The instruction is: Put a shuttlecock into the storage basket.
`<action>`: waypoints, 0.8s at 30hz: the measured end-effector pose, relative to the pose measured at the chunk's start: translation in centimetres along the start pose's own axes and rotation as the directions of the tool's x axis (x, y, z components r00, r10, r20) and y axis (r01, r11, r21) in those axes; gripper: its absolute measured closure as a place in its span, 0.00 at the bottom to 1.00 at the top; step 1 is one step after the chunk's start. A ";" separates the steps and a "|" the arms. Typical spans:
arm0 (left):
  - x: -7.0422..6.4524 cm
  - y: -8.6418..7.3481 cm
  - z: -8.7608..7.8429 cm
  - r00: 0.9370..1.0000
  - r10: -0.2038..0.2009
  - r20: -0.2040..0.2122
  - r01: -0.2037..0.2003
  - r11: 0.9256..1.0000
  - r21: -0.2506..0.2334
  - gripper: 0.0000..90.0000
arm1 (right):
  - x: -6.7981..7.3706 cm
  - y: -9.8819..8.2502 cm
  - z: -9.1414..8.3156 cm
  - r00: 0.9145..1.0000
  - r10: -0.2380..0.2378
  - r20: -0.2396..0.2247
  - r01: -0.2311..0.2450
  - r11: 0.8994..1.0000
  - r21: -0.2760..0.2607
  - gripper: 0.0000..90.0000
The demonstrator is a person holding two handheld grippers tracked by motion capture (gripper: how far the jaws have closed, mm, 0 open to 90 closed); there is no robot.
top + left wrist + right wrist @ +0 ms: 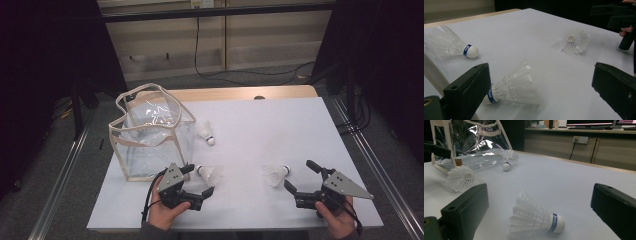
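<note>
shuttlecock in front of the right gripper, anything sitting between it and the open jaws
Nothing visible does. The nearest shuttlecock lies on its side on the bare white table, just ahead of the right gripper, whose jaws stand wide apart. The other two shuttlecocks and the clear bag are well off toward the left gripper's side.

The bag [150, 135] stands at the left of the tabletop [280, 125]. One shuttlecock [206, 133] lies just right of the bag. A second shuttlecock [210, 174] lies off the bag's near right corner, between the jaws of my left claw [197, 180]. A third shuttlecock [276, 174] lies well right of the bag, just before my right claw [301, 176].
</note>
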State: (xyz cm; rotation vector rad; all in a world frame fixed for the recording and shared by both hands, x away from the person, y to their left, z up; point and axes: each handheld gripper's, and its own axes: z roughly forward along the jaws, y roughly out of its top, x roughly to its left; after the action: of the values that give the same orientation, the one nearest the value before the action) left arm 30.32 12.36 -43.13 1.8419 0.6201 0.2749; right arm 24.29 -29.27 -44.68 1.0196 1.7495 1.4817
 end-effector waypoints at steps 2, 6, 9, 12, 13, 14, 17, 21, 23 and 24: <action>0.0 0.0 0.1 1.000 0.002 -0.002 -0.002 1.000 0.005 0.03 | 0.0 0.0 0.0 1.000 0.000 -0.003 0.000 1.000 -0.001 0.02; -0.1 0.0 0.3 1.000 -0.004 -0.013 0.005 1.000 0.008 0.03 | 0.0 0.0 0.0 1.000 0.000 -0.001 0.000 1.000 0.000 0.02; -0.2 0.1 0.5 1.000 -0.003 -0.014 0.003 1.000 0.014 0.03 | 0.0 0.0 0.0 1.000 0.001 -0.001 -0.001 1.000 0.001 0.02; -0.2 0.2 0.6 1.000 0.000 -0.014 0.001 1.000 0.021 0.03 | 0.0 0.0 0.0 1.000 0.001 -0.002 -0.001 1.000 0.001 0.02; -0.3 0.2 0.7 1.000 -0.008 -0.014 0.009 1.000 0.020 0.03 | 0.0 0.0 0.0 1.000 0.002 -0.001 -0.002 1.000 0.002 0.02; -0.3 0.2 0.8 1.000 -0.008 -0.012 0.009 1.000 0.023 0.03 | 0.0 0.0 0.0 1.000 0.002 -0.003 -0.002 1.000 0.000 0.02; -0.3 0.2 1.0 1.000 -0.008 -0.014 0.009 1.000 0.027 0.03 | 0.0 0.0 0.0 1.000 0.000 -0.002 0.000 1.000 -0.001 0.02; -0.4 0.3 1.2 1.000 -0.016 -0.014 0.016 0.999 0.035 0.03 | 0.0 0.0 0.0 1.000 0.000 -0.003 0.000 1.000 0.001 0.02; -0.4 0.3 1.4 1.000 -0.024 -0.017 0.025 0.999 0.040 0.03 | 0.0 0.0 0.0 1.000 0.002 -0.003 -0.002 1.000 0.002 0.02; -0.4 0.3 1.5 1.000 -0.026 -0.017 0.026 0.999 0.040 0.03 | 0.0 0.0 0.0 1.000 0.002 -0.003 -0.002 1.000 0.001 0.02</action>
State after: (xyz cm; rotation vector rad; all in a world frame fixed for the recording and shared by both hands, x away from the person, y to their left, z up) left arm 30.73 10.85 -43.33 1.8707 0.6648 0.2620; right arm 24.25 -29.25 -44.67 1.0208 1.7521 1.4845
